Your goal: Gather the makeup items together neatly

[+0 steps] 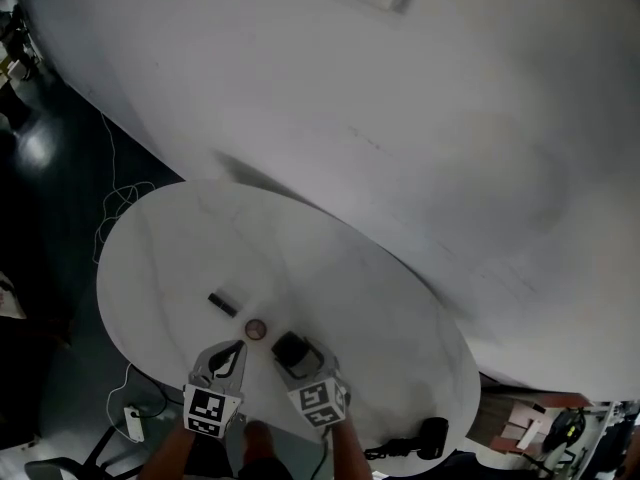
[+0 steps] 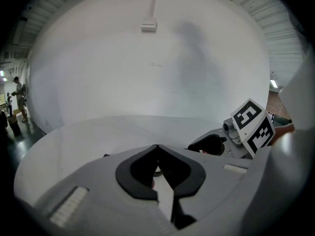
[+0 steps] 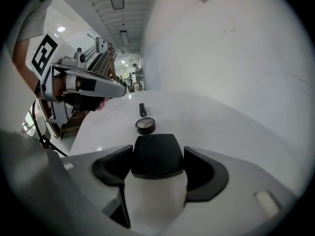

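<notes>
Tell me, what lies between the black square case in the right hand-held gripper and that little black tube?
A small round compact, resting on the table; the right gripper view shows it between case and tube.

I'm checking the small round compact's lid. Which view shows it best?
The right gripper view: the round compact lies close and clear, just past the black case in the right gripper's jaws. The head view shows it tiny; the left gripper view barely shows it.

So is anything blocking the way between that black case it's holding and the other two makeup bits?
Nothing visible. The right gripper grips the black case; only bare table lies between it and the round compact, with the black tube just beyond. The left gripper stands off to one side.
</notes>
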The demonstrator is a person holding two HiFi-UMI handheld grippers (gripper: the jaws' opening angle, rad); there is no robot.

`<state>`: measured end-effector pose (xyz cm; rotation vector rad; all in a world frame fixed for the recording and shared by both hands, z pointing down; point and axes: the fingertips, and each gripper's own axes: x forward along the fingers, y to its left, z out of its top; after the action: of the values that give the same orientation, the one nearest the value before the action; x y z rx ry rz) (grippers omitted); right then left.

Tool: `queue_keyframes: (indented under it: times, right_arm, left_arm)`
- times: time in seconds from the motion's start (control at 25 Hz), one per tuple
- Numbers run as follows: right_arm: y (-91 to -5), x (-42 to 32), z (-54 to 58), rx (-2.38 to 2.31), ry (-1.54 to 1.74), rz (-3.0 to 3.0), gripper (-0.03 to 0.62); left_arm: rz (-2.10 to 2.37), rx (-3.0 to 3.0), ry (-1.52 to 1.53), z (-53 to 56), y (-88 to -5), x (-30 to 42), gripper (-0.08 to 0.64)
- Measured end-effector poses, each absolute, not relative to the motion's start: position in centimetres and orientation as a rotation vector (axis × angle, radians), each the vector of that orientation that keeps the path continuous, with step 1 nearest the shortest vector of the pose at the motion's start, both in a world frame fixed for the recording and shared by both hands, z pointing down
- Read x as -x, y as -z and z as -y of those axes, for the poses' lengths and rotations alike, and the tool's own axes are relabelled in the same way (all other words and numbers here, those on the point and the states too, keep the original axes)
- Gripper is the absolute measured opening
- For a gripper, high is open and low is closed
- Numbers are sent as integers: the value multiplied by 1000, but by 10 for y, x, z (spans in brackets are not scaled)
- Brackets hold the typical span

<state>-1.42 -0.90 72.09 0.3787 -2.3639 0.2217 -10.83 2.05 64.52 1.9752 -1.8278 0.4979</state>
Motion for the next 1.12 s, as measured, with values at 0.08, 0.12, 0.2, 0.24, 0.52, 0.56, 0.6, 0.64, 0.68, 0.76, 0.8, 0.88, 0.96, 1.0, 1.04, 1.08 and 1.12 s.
queue_keyframes:
  times: [0.08, 0.12, 0.2, 0.24, 0.52, 0.56, 0.6, 0.64, 0.68, 0.76, 0.8, 0.88, 0.96, 1.0, 1.04, 1.08, 1.12]
  right_arm:
    - [-723, 17, 6, -357, -210, 2362, 328]
    - [-724, 18, 5, -345, -203, 2361, 328]
    - [-728, 20, 2, -320, -185, 2355, 328]
    - [-730, 20, 1, -308, -176, 2352, 327]
    - [-734, 24, -1, -262, -143, 2340, 328]
    - [-734, 25, -2, -258, -142, 2338, 328]
    - [-735, 26, -2, -254, -141, 2337, 328]
    - [-735, 27, -2, -252, -139, 2335, 330]
    - [-735, 27, -2, -253, -137, 2334, 330]
    - [-735, 27, -2, -263, -132, 2333, 330]
    - [-735, 27, -3, -271, -129, 2333, 330]
    - [-734, 27, -2, -284, -127, 2335, 330]
    - [-735, 26, -3, -287, -126, 2332, 330]
    - [-735, 26, -3, -289, -125, 2328, 336]
    - [-735, 26, -3, -294, -124, 2327, 337]
    - [-735, 26, -2, -301, -125, 2327, 339]
    - [-734, 26, -2, -306, -128, 2328, 341]
  left_arm:
    - [1832, -1969, -494, -23, -646, 111, 11]
    - [1835, -1967, -493, -24, -646, 112, 11]
    - [1838, -1962, -490, -26, -647, 115, 11]
    - [1840, -1959, -489, -27, -647, 116, 11]
    - [1846, -1943, -490, -30, -650, 124, 11]
    - [1845, -1945, -490, -30, -650, 125, 11]
    - [1845, -1947, -490, -29, -650, 125, 11]
    - [1845, -1948, -489, -29, -650, 126, 11]
    - [1844, -1949, -489, -29, -650, 126, 11]
    - [1843, -1950, -490, -29, -649, 127, 11]
    - [1843, -1951, -491, -29, -649, 128, 11]
    - [1841, -1953, -494, -29, -648, 128, 11]
    - [1841, -1957, -495, -28, -647, 129, 11]
    - [1840, -1959, -496, -28, -647, 129, 11]
    - [1840, -1961, -497, -28, -646, 129, 11]
    - [1840, -1963, -497, -28, -646, 130, 11]
    - [1840, -1964, -497, -27, -645, 130, 11]
